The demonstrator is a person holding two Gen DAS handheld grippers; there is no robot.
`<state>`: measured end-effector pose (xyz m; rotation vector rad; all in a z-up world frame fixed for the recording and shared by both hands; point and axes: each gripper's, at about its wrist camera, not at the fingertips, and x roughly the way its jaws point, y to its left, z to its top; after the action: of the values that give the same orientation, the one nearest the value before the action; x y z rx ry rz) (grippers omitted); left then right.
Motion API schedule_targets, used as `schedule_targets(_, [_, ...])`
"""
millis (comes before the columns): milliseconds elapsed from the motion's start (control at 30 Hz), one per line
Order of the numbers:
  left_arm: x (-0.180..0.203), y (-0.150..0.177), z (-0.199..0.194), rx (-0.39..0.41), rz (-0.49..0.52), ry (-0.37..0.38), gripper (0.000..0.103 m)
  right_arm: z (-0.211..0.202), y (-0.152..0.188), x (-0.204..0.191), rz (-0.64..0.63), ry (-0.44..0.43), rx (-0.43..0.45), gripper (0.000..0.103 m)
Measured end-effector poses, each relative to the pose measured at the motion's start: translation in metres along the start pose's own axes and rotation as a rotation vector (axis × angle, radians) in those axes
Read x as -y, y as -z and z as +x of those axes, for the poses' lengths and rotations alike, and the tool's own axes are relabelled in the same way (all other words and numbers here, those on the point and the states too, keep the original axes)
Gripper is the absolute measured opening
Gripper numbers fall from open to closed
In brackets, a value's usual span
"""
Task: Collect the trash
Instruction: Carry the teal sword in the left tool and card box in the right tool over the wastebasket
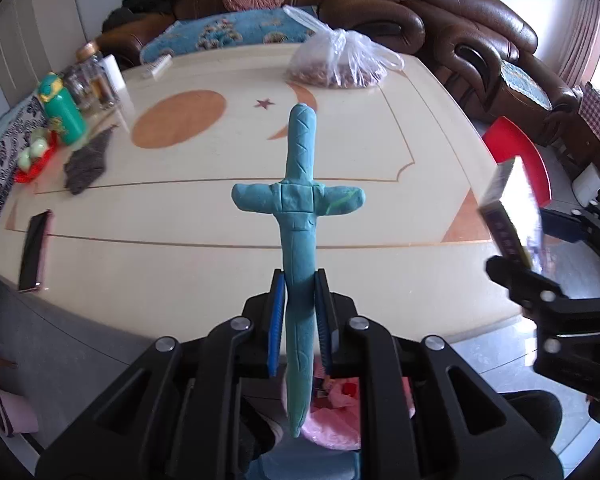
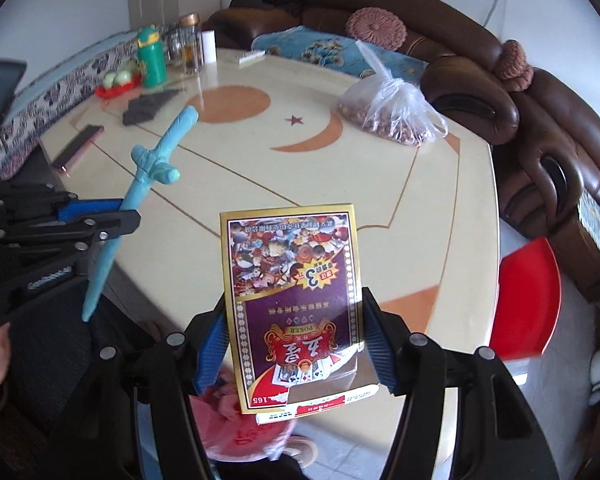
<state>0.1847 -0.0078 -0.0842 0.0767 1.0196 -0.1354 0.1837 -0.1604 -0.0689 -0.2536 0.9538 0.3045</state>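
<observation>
Left tongs (image 1: 300, 284) right up front, clamped narrow on the blade of a blue clay sword (image 1: 299, 216), hilt sticking forward over the tabletop (image 1: 180, 264). Right tongs (image 2: 294, 312) pinching a poker card box (image 2: 294, 292) by its side edges, printed face up and upside down to the lens, flap end hanging toward the camera. Both bits of trash lifted clear of the tabletop, out past its near edge. Pink bag or bin (image 1: 332, 416) peeking out below the left tongs, red-and-pink stuff under the right too, probably the drop spot, hard to say for sure. Best bet from here: line up straight over that opening before letting go, sword tip pointing down so the crossguard doesn't snag the rim, one drop at a time. Soft clay, so no extra squeezing. Worth steering wide of the peanut bag (image 2: 392, 112), phone (image 1: 34, 248) and green bottle (image 1: 60, 112), probably not trash.
</observation>
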Motion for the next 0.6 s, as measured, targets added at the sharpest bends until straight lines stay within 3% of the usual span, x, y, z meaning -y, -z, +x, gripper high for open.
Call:
schedule_targets(400, [0.005,0.046,-0.052,0.083,0.073,0.022,0.016,-0.059,0.040,-0.041,0.075,0.057,0.075,0.059])
schedule_targets(600, [0.010,0.070,-0.068,0.100,0.127,0.094,0.016,-0.074,0.071,-0.056,0.108,0.058,0.081,0.059])
